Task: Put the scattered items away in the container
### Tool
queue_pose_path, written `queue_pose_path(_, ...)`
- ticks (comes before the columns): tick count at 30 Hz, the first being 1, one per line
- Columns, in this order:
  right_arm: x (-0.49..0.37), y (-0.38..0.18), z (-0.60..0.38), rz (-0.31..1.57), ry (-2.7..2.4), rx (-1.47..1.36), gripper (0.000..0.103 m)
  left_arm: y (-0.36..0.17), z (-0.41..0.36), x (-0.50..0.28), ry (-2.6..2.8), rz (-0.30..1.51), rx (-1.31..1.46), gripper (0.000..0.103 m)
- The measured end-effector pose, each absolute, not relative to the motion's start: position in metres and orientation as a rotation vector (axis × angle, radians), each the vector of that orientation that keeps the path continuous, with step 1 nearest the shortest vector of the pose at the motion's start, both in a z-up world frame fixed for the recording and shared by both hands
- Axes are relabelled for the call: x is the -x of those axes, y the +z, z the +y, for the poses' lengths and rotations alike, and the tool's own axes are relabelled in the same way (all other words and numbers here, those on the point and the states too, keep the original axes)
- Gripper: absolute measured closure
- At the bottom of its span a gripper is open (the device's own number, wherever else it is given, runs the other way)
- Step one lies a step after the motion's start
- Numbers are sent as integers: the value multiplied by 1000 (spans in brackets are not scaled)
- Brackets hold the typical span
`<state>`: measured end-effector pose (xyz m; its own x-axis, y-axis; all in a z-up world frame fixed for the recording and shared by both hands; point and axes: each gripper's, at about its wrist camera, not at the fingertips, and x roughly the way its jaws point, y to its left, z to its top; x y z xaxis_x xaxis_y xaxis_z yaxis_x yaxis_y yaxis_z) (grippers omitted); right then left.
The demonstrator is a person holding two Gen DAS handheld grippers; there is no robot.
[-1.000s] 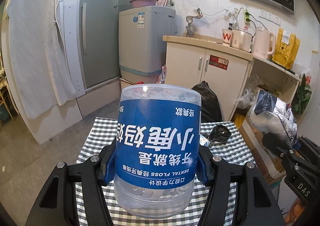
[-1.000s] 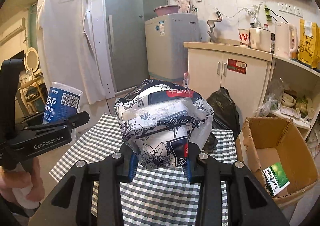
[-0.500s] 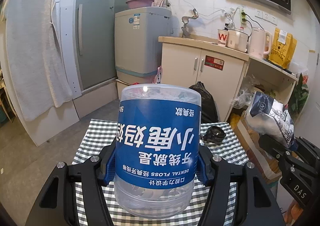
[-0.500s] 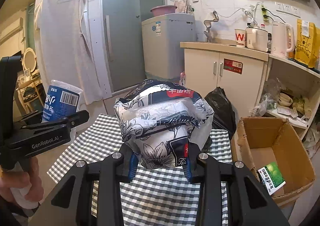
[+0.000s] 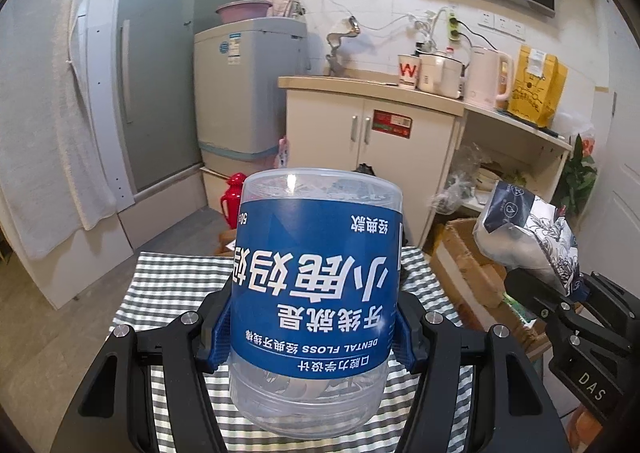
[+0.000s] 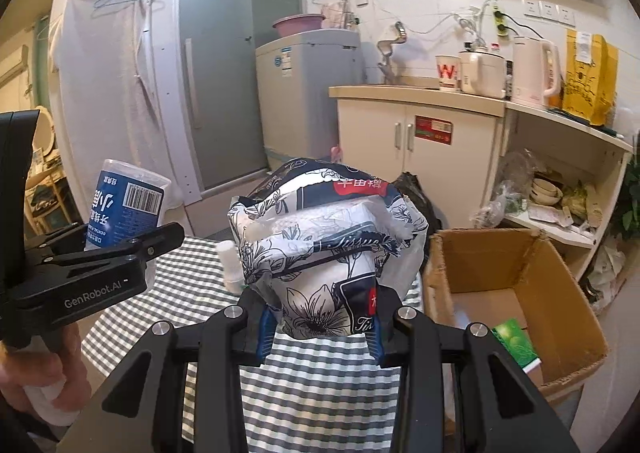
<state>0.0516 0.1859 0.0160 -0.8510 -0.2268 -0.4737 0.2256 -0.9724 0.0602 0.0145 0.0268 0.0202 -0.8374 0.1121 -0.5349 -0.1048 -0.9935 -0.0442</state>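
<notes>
Tissue pack (image 6: pixel 332 245) sits pinched in our right gripper (image 6: pixel 320 337), dental floss tub (image 5: pixel 314 285) clamped in our left gripper (image 5: pixel 312 329); we should carry each rightward over the cardboard box (image 6: pixel 516 293) before releasing.

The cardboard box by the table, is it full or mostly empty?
Mostly empty: the cardboard box stands open, its bare floor showing, with only a green packet inside.

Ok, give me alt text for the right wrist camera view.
The right tool grips a floral tissue pack above a checked tablecloth. An open cardboard box sits to its right; the left tool holds a dental floss jar.
</notes>
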Motion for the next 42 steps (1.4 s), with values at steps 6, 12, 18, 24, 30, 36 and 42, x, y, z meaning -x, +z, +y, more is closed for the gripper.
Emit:
queue_pose_path(6,-49,18,208,-17,-2860,-728,67,21,46,-7,2879,-8,838,39)
queue_pose_path(12,-45,17,226,-22,-2889,-740,67,20,68,2,2837,9,842,39)
queue_pose_path(18,-42,19,245,-28,-2920,-757,67,20,90,10,2807,24,837,39)
queue_pose_path(24,-37,23,268,-26,-2958,-770,67,22,113,18,2777,30,822,39)
queue_pose_path(30,-35,23,292,-41,-3005,-786,67,22,138,25,2735,47,807,39)
queue_pose_path(36,-32,20,313,-51,-3035,-815,67,20,163,33,2686,63,802,39)
queue_pose_path(42,-28,16,333,-53,-3057,-851,67,16,187,42,2644,69,811,39)
